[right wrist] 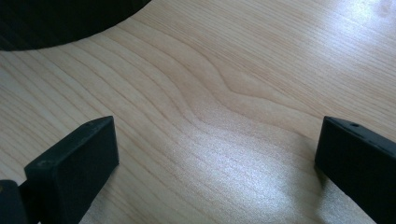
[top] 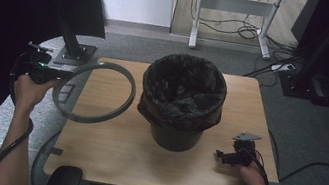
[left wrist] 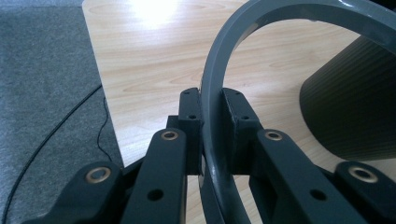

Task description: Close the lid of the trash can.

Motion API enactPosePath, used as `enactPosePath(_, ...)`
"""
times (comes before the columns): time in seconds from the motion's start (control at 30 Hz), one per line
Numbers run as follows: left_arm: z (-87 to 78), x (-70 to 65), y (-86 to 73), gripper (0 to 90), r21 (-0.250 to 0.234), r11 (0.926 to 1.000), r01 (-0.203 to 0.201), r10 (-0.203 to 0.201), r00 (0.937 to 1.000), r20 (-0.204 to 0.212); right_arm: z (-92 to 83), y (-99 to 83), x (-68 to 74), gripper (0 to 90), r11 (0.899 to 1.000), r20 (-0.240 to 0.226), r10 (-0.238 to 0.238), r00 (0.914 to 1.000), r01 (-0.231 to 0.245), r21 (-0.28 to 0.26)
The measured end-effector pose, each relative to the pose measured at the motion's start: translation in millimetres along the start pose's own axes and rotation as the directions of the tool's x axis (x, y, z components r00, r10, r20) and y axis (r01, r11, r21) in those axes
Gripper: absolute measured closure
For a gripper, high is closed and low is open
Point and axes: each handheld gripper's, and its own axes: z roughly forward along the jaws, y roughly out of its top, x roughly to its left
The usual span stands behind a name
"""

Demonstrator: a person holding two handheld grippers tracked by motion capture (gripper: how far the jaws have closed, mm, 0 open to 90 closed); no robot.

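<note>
A grey plastic ring hangs above the table's left part, tilted, left of the dark bin lined with a black bag. My left gripper is shut on the ring's left rim; in the left gripper view the ring passes between the two pads, which press on both sides. My right gripper rests low on the table at the front right, beside the bin's base. Its jaws stand wide apart in the right gripper view, with bare wood between the fingertips.
The wooden table has free room in front of the bin and at its left. A dark stand foot sits at the back left corner. Cables lie on the grey carpet around the table. A chair's armrests sit at the front edge.
</note>
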Motion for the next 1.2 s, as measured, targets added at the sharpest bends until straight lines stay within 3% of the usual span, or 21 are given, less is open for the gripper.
enactPosePath(0.4, -34.0, -11.4, 31.8, 79.2, -0.043, 0.9990, 0.012, -0.011, 0.9998, 0.019, 0.1, 0.0, 0.1, 0.0, 1.000, 0.000, 0.001, 1.0000, -0.001, -0.001)
enactPosePath(0.63, -40.4, -29.3, 50.5, 79.2, -0.048, 0.9985, -0.024, 0.025, 0.9995, 0.021, 0.0, 0.0, 0.1, 0.0, 1.000, 0.000, 0.001, 1.0000, -0.001, -0.001)
enactPosePath(0.87, -30.1, -52.2, 68.3, 79.2, -0.044, 0.9970, -0.064, 0.065, 0.9969, 0.045, 0.0, 0.0, 0.1, 0.0, 1.000, 0.000, 0.001, 1.0000, -0.001, -0.001)
enactPosePath(1.2, 0.9, -86.6, 89.3, 79.1, -0.027, 0.9928, -0.117, 0.119, 0.9884, 0.095, 0.1, 0.0, 0.1, 0.0, 1.000, 0.000, 0.001, 1.0000, -0.001, -0.001)
